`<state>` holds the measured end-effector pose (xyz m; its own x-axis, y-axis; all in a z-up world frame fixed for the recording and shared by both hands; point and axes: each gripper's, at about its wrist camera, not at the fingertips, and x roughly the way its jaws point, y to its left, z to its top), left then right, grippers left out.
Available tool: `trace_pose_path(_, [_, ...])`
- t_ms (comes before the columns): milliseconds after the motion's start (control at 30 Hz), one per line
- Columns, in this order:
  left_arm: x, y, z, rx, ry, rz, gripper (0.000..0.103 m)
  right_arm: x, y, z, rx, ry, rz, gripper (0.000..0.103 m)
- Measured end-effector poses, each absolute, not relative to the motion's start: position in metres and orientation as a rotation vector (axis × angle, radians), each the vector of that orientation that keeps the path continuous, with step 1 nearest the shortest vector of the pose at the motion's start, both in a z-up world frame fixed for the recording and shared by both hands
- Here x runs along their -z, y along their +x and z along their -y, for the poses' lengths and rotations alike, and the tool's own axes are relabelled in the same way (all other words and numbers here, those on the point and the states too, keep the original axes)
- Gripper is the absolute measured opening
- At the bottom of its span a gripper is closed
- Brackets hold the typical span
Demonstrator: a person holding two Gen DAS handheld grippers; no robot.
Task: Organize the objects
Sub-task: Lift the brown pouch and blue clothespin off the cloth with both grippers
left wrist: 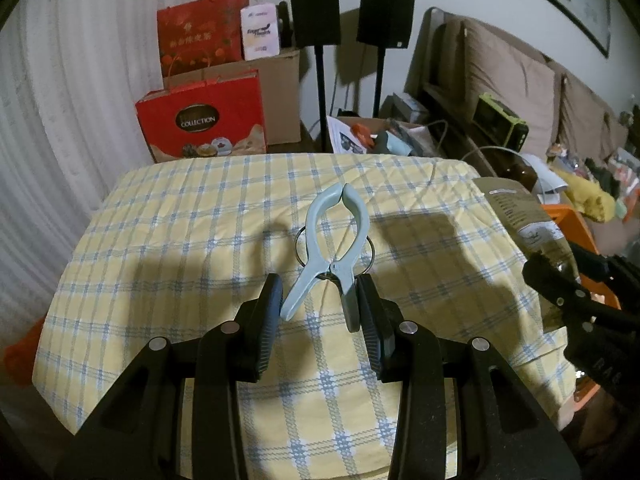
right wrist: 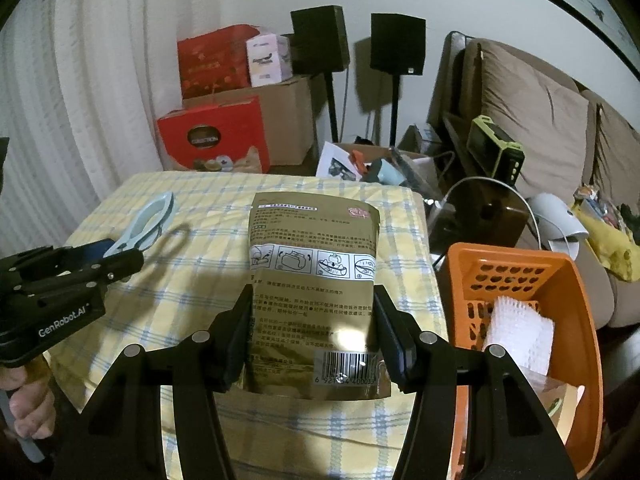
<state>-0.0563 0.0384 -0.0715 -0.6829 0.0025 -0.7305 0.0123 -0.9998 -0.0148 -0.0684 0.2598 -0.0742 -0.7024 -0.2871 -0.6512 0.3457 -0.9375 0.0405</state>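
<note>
Between the fingers of the left gripper (left wrist: 320, 304) a pale blue clamp (left wrist: 334, 240) is pinched by its two handles, its closed tips pointing away over the checked cloth (left wrist: 180, 240). A gold pouch (right wrist: 314, 292) is clamped between the right gripper (right wrist: 316, 340) fingers; beside the right finger an orange basket (right wrist: 576, 320) is seen.

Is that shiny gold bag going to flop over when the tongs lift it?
Probably only a little: the gold bag stands up between the right tongs without folding, so it looks fairly stiff. Its glossy surface may be slippery. It seems flat and thin, so likely light.
</note>
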Motion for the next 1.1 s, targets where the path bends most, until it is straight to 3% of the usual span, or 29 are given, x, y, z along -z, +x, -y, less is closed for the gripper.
trace_pose_path(1100, [0.051, -0.047, -0.075, 2.931, 1.183, 0.028, 0.035, 0.058, -0.064, -0.313, 2.707, 0.941, -0.013, 0.057])
